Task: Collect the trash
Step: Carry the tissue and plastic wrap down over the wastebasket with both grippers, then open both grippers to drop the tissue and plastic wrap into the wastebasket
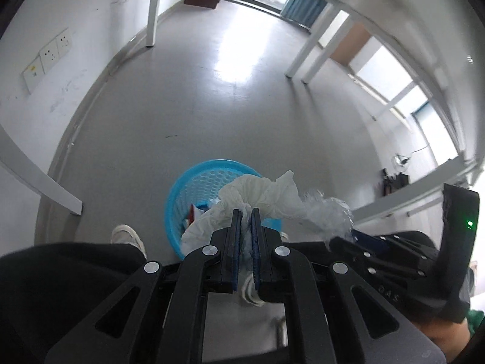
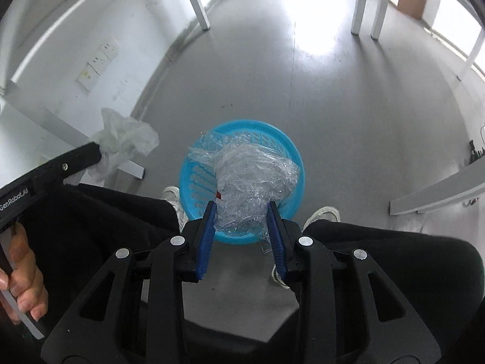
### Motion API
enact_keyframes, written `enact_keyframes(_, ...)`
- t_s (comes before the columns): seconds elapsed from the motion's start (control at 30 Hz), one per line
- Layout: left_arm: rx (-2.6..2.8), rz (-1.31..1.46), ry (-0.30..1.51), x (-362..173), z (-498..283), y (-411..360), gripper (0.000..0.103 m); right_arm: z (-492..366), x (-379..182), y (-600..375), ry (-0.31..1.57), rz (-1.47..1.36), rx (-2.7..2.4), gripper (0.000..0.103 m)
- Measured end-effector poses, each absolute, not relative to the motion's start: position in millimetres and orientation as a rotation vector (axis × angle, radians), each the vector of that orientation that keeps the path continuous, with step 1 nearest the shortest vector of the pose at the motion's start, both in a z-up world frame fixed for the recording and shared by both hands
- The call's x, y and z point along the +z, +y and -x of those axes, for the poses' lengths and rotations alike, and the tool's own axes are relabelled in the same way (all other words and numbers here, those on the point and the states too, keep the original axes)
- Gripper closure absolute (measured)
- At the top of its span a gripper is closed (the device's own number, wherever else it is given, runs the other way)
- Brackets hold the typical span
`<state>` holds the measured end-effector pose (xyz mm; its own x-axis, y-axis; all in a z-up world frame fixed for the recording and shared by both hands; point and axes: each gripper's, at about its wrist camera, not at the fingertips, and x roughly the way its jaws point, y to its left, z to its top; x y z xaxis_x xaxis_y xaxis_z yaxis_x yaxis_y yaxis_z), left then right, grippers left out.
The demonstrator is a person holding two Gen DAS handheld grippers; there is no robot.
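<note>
A round blue plastic basket (image 1: 194, 182) stands on the grey floor between the person's feet, with some trash inside. My left gripper (image 1: 246, 212) is shut on a crumpled white tissue (image 1: 260, 194), held above the basket's near side. In the right wrist view the basket (image 2: 291, 154) lies just beyond my right gripper (image 2: 242, 206), which is shut on a wad of crumpled clear plastic wrap (image 2: 251, 176) hanging over the basket. The left gripper (image 2: 100, 153) with its white tissue (image 2: 124, 139) shows at the left of that view. The plastic wad (image 1: 330, 215) also shows in the left wrist view.
White table legs (image 1: 151, 15) stand on the floor beyond the basket, and another leg (image 2: 133, 168) stands close at the left. The person's black trousers (image 2: 91, 218) and white shoes (image 1: 127, 236) flank the basket. Wall sockets (image 1: 48, 56) sit on the left wall.
</note>
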<state>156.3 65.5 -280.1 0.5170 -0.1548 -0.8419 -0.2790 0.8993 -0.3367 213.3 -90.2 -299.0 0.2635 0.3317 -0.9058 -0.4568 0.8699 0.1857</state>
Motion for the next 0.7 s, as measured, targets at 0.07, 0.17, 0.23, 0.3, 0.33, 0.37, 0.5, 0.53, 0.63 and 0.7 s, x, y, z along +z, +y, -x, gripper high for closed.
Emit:
enact_keyframes(0.07,0.090,0.490,1.059,-294,-168,69,0.097,-218,-311,-86,1.217,0.103,0.562,0.071)
enact_keyframes(0.17,0.105,0.528,1.084,-307,-183,74,0.097,-231,-324,-77,1.243,0.112,0.577,0.071)
enact_keyframes(0.23,0.124,0.536,1.104,-318,-194,78,0.097,-241,-334,-72,1.269,0.120,0.566,0.071)
enact_keyframes(0.3,0.133,0.567,1.126,-329,-201,82,0.097,-254,-347,-71,1.313,0.102,0.549,0.071)
enact_keyframes(0.33,0.133,0.587,1.138,-334,-204,84,0.097,-258,-351,-70,1.328,0.096,0.540,0.071)
enact_keyframes(0.37,0.134,0.605,1.149,-339,-209,86,0.097,-264,-358,-69,1.345,0.093,0.525,0.071)
enact_keyframes(0.5,0.149,0.653,1.163,-352,-217,93,0.097,-279,-370,-59,1.352,0.126,0.514,0.070)
enact_keyframes(0.53,0.151,0.667,1.163,-355,-217,95,0.097,-282,-374,-57,1.359,0.134,0.513,0.070)
enact_keyframes(0.63,0.168,0.684,1.181,-363,-220,100,0.097,-290,-386,-55,1.399,0.120,0.498,0.070)
enact_keyframes(0.7,0.215,0.673,1.197,-367,-222,101,0.097,-295,-390,-52,1.407,0.114,0.496,0.068)
